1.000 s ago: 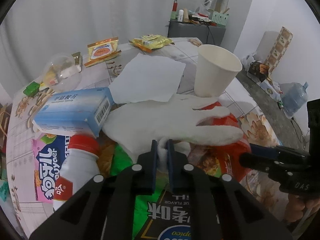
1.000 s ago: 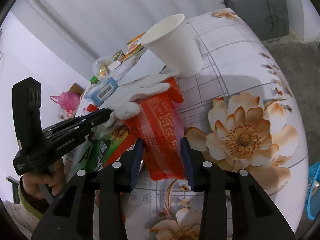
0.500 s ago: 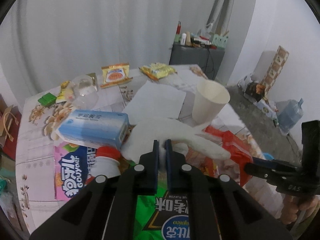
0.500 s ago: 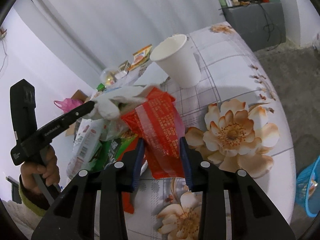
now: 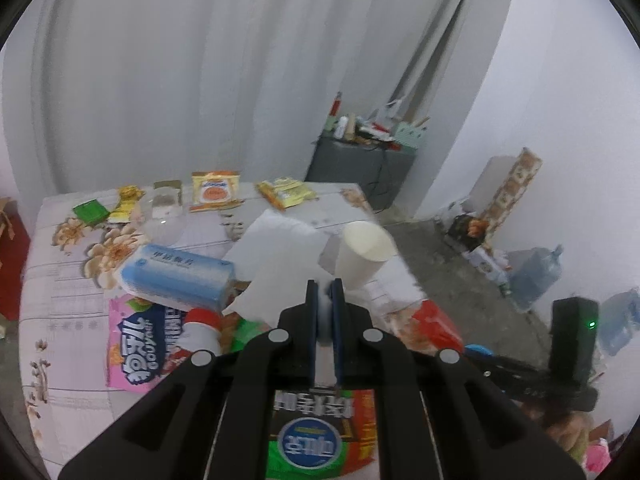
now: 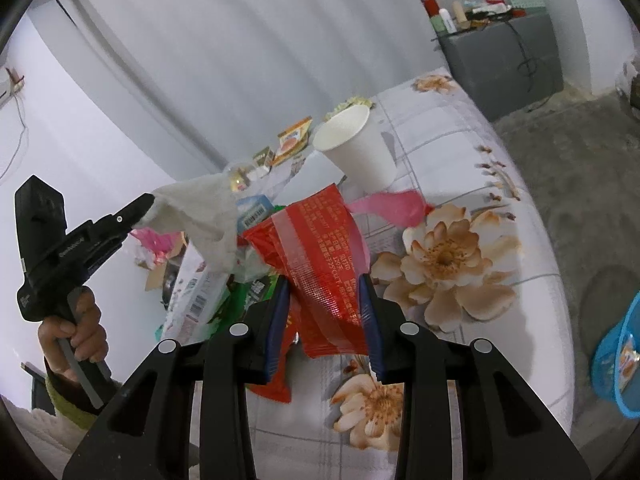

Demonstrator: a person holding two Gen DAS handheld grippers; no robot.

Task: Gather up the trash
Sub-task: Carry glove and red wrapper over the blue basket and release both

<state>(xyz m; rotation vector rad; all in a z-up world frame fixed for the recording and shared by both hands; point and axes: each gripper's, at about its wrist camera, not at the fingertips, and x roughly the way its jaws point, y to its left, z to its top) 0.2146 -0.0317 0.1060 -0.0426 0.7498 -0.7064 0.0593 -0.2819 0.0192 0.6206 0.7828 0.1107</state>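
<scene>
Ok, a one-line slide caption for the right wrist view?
Left gripper lifts a white cloth glove off the trash pile while the open right gripper straddles a red wrapper on the floral table.

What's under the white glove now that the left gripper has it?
White glove hangs from the left gripper, clear of the table. Beneath it: barcoded packet, green wrapper. Deeper pile hidden.

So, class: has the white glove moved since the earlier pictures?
Yes. The white glove, pinched in the left gripper, has risen off the snack wrappers and now hangs above the table.
</scene>
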